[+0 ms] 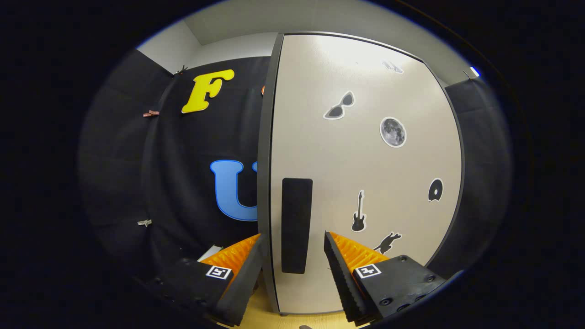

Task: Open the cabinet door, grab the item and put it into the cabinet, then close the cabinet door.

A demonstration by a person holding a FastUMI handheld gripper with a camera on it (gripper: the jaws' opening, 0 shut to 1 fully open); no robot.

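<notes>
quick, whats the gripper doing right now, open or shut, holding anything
Gripper: open, holding nothing; its fingers straddle the black handle and the left edge of the cabinet door, not pressing on either.

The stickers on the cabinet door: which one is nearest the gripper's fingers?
The leaping animal sticker, low on the door, just beside one finger of the open gripper; the guitar sits higher.

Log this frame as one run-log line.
phase: at cabinet door | door: looks closed | gripper: open, fingers either side of black handle at door's left edge, not pressing | item: not held
</notes>
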